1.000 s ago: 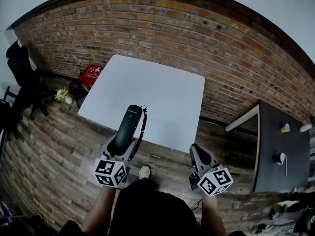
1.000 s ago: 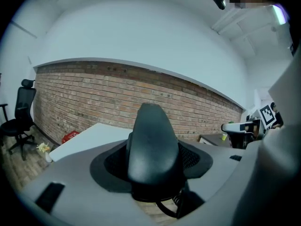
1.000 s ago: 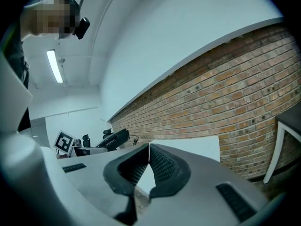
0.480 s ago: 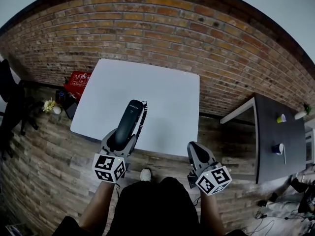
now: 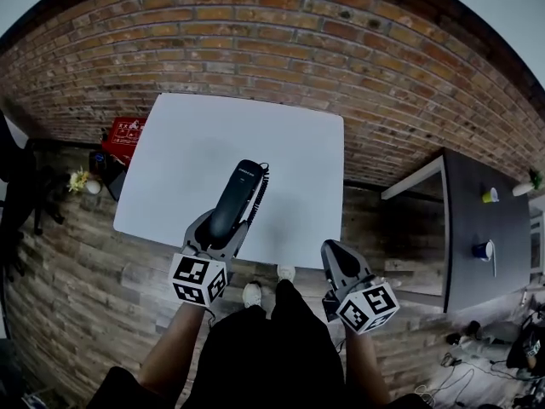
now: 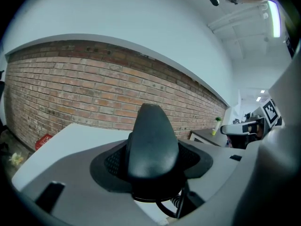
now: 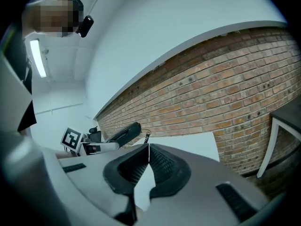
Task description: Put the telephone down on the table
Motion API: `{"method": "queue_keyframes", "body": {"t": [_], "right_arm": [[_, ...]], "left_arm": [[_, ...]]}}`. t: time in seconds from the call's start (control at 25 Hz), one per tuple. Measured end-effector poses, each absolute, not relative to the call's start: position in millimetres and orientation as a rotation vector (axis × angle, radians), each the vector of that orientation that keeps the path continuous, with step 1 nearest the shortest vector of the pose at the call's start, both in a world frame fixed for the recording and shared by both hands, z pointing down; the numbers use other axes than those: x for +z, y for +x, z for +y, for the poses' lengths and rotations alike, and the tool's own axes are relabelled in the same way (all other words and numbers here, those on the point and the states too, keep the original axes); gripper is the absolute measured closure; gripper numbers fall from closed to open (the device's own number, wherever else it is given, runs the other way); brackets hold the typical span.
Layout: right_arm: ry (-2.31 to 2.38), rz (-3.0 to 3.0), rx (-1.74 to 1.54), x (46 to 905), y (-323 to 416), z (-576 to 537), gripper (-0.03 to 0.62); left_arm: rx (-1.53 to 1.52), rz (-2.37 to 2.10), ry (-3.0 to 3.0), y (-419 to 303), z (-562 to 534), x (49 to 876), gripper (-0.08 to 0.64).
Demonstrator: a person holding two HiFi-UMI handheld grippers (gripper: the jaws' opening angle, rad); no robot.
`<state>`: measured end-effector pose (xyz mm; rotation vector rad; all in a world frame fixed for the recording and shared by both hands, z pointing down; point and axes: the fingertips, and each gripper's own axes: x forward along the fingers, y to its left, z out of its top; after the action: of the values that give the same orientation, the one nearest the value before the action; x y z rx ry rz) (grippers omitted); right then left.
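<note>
L hand-held gripper (image 5: pixel 223 227): clamped on telephone (image 5: pixel 237 192) — black handset, coiled cord (image 5: pixel 258 196).
Telephone: over near edge of white tabletop (image 5: pixel 183 139), pointing twd brick wall (image 5: pixel 341 49).
R hand-held gripper (image 5: pixel 333 252): jaws together, empty.

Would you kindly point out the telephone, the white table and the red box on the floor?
telephone (image 5: pixel 232 201): head view, middle of the black handset.
white table (image 5: pixel 187 152): head view, bare top to the left of the handset.
red box (image 5: pixel 125 133): head view, its upper face.
</note>
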<state>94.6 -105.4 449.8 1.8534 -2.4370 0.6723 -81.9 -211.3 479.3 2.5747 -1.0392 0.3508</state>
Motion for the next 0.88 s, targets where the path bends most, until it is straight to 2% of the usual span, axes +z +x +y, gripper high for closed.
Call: {"method": "queue_keyframes", "body": {"t": [0.52,0.88], "right_arm": [[1.754,-2.418,0.725,487.3,145.5,-180.6,0.571],[1.571,-2.432,0.752,522.5,148.2,-228.5,0.571]], "left_arm": [[0.446,-1.138,2.466,-11.9,-270.7,553.7,0.285],[0.515,-1.266,2.342,-0.3,-318.7,615.8,0.285]]}}
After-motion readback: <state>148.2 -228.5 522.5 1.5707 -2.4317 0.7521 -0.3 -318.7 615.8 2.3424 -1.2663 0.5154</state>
